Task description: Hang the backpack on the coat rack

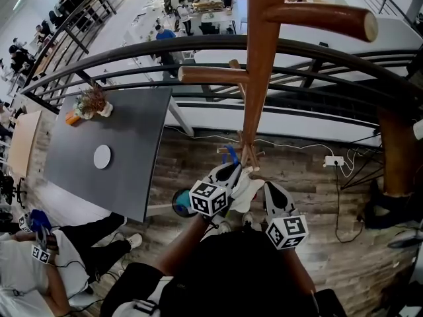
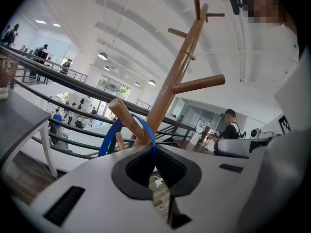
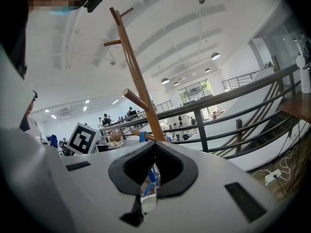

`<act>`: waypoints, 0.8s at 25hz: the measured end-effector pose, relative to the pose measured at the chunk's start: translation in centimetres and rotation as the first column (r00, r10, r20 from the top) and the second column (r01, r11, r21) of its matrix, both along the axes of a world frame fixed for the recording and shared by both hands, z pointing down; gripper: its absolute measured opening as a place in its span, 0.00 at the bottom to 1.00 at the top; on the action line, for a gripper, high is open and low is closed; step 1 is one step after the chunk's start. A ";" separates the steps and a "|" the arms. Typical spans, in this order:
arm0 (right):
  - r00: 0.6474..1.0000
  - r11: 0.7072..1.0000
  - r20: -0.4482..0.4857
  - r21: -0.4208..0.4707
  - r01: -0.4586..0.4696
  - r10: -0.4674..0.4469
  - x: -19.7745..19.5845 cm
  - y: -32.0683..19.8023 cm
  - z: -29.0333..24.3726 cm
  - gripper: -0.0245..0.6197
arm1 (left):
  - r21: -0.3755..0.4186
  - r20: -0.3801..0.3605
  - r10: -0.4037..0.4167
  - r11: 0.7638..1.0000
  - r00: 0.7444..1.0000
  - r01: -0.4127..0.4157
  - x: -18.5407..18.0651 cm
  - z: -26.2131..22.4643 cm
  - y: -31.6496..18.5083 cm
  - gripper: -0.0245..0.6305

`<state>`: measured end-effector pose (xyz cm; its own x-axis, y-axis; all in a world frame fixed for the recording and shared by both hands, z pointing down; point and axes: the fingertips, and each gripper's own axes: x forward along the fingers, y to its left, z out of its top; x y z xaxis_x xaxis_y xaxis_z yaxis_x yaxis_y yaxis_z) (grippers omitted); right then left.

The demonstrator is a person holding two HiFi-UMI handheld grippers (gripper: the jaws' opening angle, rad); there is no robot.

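A: Where is the backpack at this moment?
B: It is low, close against the lower part of the coat rack, between the two tools. In the head view it shows as a pale bundle above the wooden floor.
A: And the left hand-held gripper?
B: Its jaws are pressed together on the blue strap of the backpack. The strap makes a loop, and a short lower peg of the rack passes through this loop.
A: What about the right hand-held gripper?
B: Its jaws are pressed together too. In the narrow slit between them I see a blue strip and some white cloth, but I cannot tell if they really pinch it.
A: Is anything else near?
B: A dark worktop stands to the left, well apart, with a white disc and a small plant on it. Behind the rack runs a dark railing
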<state>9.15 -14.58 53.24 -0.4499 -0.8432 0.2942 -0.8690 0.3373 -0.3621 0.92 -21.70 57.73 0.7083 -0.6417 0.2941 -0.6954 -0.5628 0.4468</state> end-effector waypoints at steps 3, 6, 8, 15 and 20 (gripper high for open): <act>1.000 1.000 -0.004 -0.005 0.002 -0.002 0.2 -0.2 0.2 0.06 | -0.011 0.000 -0.006 1.000 1.000 0.006 0.2 0.5 -0.2 0.06; 1.000 1.000 -0.006 -0.007 0.002 -0.002 0.1 -0.4 0.2 0.06 | -0.020 0.001 -0.010 1.000 1.000 0.010 -0.1 0.9 -0.2 0.06; 1.000 1.000 -0.007 -0.008 0.003 -0.003 0.1 -0.4 0.2 0.06 | -0.025 0.001 -0.010 1.000 1.000 0.010 -0.1 1.1 -0.2 0.06; 1.000 1.000 -0.010 -0.012 0.004 -0.004 0.3 -0.4 0.3 0.06 | -0.045 0.009 -0.019 0.999 1.000 0.019 -0.1 2.2 -0.3 0.06; 1.000 1.000 -0.010 -0.017 0.003 -0.003 0.5 -0.5 0.3 0.06 | -0.062 0.022 -0.021 0.998 1.000 0.023 -0.3 3.0 -0.7 0.06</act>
<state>9.65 -15.04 53.56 -0.4496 -0.8367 0.3127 -0.8714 0.3340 -0.3594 0.63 -22.42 60.77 0.6872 -0.6373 0.3489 -0.7173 -0.5190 0.4649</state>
